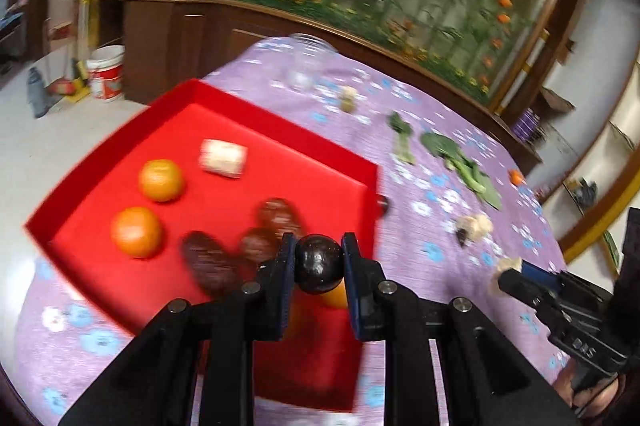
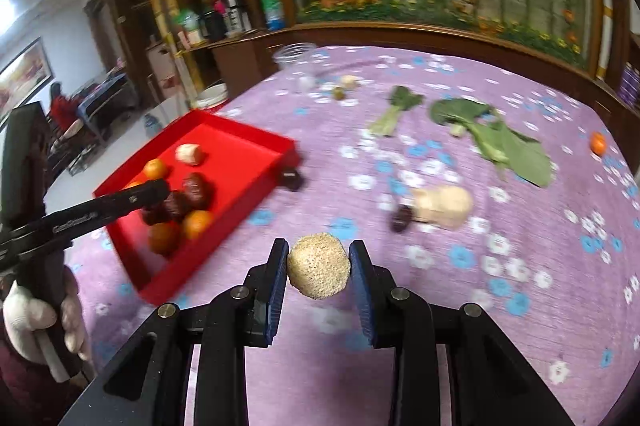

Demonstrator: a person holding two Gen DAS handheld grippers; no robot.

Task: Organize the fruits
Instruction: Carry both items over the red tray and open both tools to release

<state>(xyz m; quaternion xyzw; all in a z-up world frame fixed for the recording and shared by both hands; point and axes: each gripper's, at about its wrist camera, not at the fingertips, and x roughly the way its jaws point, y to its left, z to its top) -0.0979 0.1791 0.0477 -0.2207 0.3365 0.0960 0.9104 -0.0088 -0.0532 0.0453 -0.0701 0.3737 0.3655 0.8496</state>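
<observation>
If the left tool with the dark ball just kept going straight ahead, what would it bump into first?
Probably the brownish fruits lying in the red tray, just beyond the black ball that the left tool grips. Depth is hard to judge; if the tool is high enough, it may pass over them.

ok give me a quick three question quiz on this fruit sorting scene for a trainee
1. True or false: the left gripper holds a dark round fruit over the red tray.
2. What does the right gripper hold? A) an orange B) a pale rough ball C) a leafy green
3. Fill in: the leafy greens lie on the purple ____.

Key: 1 true; 2 B; 3 tablecloth
</observation>
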